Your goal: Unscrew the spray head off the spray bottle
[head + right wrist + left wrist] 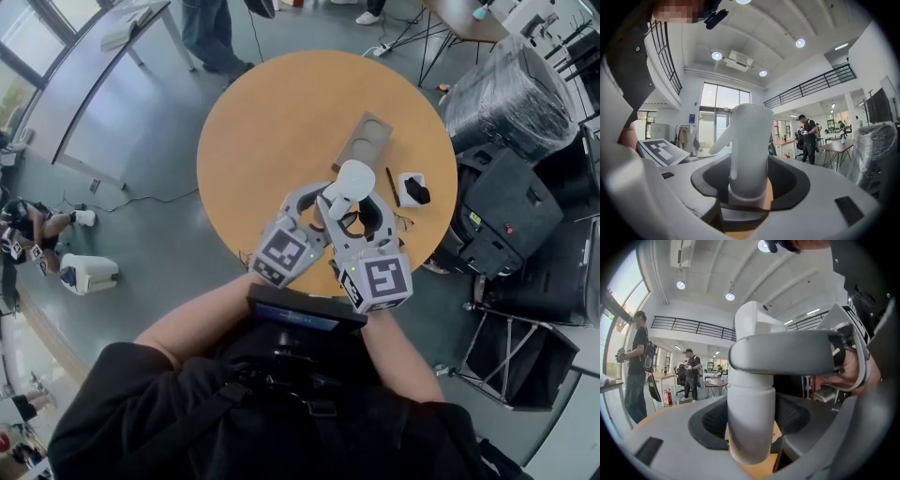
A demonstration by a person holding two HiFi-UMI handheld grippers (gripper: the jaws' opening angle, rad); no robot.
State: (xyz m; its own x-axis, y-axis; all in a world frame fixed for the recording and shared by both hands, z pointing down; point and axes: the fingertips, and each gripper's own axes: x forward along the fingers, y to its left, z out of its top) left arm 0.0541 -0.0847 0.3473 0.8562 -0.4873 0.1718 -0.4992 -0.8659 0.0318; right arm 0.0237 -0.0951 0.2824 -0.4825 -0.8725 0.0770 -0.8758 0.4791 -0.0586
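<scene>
Head view takes in the round table (272, 112). The white spray bottle (345, 187) is held over its near edge between the two tools, and a cardboard tray (366, 141) lies farther back.

The left gripper (309, 208) is clamped on the bottle's body at a wide spread. The right gripper (356, 214) has its jaws set either side of the spray head (749, 140), apparently closed on it just above the collar (746, 196).

To do the step well, I judge the left tool should hold the body rigid while the right turns only about the bottle's long axis. The grip should stay low, near the collar, so that the head twists rather than levers sideways. A loose hold on the smooth body would let the whole bottle spin.

Left gripper view shows the body filling the gap between its dark pads (715, 420), with the right tool's jaw crossing in front higher up. It gives no sight of the collar. Right gripper view alone shows the collar and a small spur (721, 140) sloping off the head. Neither gripper view shows where the bottle sits over the table.
</scene>
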